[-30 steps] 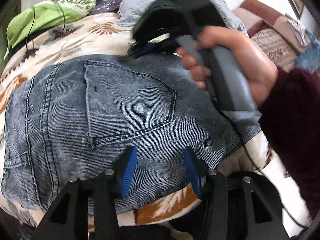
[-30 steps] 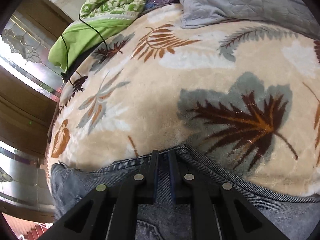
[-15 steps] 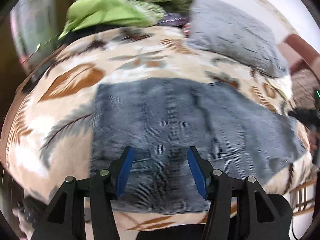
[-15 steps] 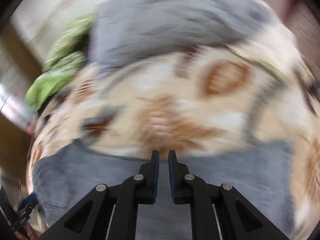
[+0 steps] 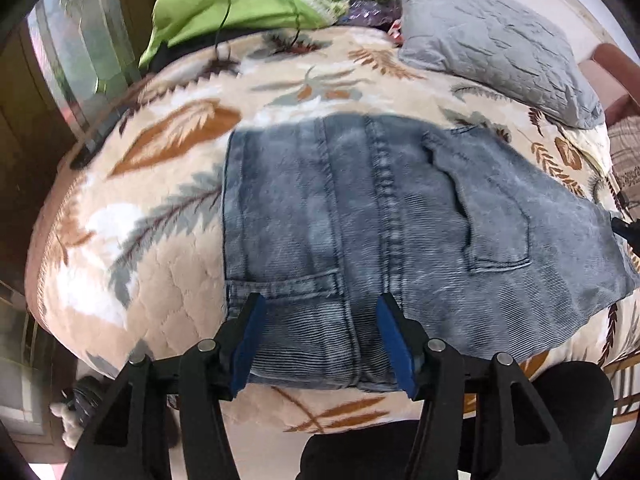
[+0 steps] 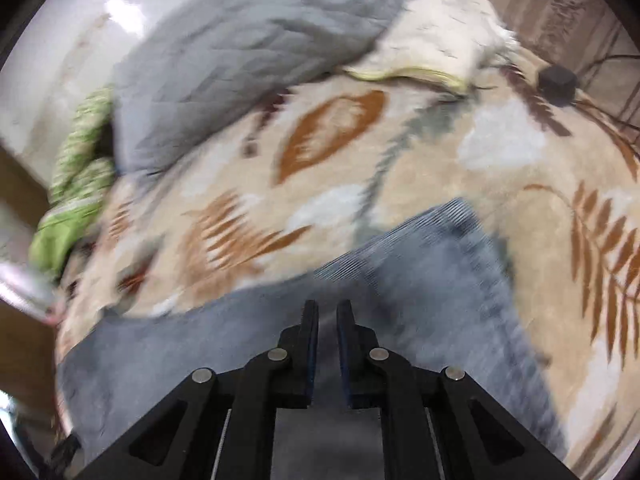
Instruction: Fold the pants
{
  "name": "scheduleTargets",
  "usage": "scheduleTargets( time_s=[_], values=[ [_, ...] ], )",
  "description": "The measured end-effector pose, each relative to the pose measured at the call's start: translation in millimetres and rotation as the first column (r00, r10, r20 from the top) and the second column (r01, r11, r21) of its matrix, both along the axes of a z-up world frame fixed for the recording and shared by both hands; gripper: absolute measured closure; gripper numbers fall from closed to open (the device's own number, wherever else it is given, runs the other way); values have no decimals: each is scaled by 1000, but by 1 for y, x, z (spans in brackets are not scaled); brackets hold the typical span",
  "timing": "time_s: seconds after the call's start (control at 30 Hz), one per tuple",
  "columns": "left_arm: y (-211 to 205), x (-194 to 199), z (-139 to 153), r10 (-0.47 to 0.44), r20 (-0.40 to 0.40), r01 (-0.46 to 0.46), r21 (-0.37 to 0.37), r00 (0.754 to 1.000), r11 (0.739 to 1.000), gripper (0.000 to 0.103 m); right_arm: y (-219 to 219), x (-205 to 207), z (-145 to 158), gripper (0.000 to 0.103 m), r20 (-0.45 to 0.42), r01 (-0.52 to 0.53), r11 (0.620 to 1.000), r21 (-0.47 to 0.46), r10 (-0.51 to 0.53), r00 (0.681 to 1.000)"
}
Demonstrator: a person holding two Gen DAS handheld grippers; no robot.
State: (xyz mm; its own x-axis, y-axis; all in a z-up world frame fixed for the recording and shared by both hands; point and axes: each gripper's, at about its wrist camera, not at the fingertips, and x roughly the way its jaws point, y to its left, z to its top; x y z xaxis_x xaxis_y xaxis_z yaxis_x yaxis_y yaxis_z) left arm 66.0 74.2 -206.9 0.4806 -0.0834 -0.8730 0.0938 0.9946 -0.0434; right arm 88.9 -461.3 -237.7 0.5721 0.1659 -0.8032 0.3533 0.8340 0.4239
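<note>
Jeans [image 5: 360, 232] are spread folded on a leaf-print blanket [image 5: 168, 184] under the left gripper [image 5: 320, 340], jaws apart, just widened, nothing between. Grey pillow [image 5: 488, 36] and green bedding [image 5: 224, 8] lie beyond. Right gripper [image 6: 327, 320] is closed, empty. No writing seen.

A bed blanket [image 5: 168, 216] (leaf-patterned) carries folded jeans [image 5: 360, 220], a grey pillow [image 5: 492, 44] and green cloth [image 5: 224, 12].

Faded blue-grey jeans [image 5: 400, 216]; beige blanket [image 5: 160, 216], brown and grey leaf print; grey quilted pillow [image 5: 492, 44]; lime-green cloth [image 5: 224, 12]
</note>
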Motion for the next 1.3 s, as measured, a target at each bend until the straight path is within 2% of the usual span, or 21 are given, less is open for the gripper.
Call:
scheduleTargets(
  time_s=[0.07,0.17,0.27,0.33,0.43,0.5,0.6,0.7,0.83,0.9,0.97,1.03,1.07,1.13,1.17,1.23,1.3],
  values=[
    [-14,0,9,-51,23,52,-37,998,998,45,18,-15,8,91,42,-73,996,43,71,997],
    [-43,-2,24,-122,72,124,-21,990,992,44,53,-33,12,91,72,-185,980,70,180,981],
    [-69,-1,25,-179,64,182,-47,982,982,44,83,-50,6,91,81,-274,956,106,266,961],
    [-88,2,15,-229,32,230,-9,973,973,44,103,-59,-1,91,77,-329,939,100,322,943],
    [-107,6,-17,-261,-40,264,146,965,953,44,119,-75,-13,91,44,-388,921,18,387,921],
    [-108,2,-20,-277,-6,274,171,961,946,44,116,-88,-16,91,84,-385,923,25,382,920],
    [-109,3,-16,-272,-20,271,175,962,947,44,94,-104,-18,91,94,-373,926,62,366,926],
    [-113,4,-3,-265,-22,266,132,964,955,44,68,-116,-15,91,80,-331,938,106,323,943],
    [-137,10,11,-277,4,275,103,961,956,35,8,-150,-10,91,134,-162,962,222,134,982],
    [-149,16,15,-274,8,272,88,962,958,35,-20,-164,-11,90,145,-84,955,285,44,988],
    [-160,22,19,-262,24,260,71,965,963,31,-45,-177,-16,87,144,-10,928,373,-47,988],
    [-169,28,19,-276,19,275,47,961,960,30,-60,-186,-21,72,134,38,901,432,-106,985],
    [-173,31,17,-270,8,269,75,963,960,30,-64,-189,-22,67,135,58,890,452,-132,982],
    [-172,36,7,-217,-33,220,163,976,962,30,-73,-193,-26,35,136,115,869,482,-204,969],
    [-167,38,3,-190,-50,196,167,980,966,30,-76,-194,-26,35,136,139,860,492,-233,963],
    [-153,40,1,-150,-72,158,104,986,982,30,-83,-190,-29,35,125,176,841,511,-276,953],
    [-150,39,5,-141,-64,146,76,988,986,30,-90,-185,-33,35,103,207,825,526,-304,947]
  ],
)
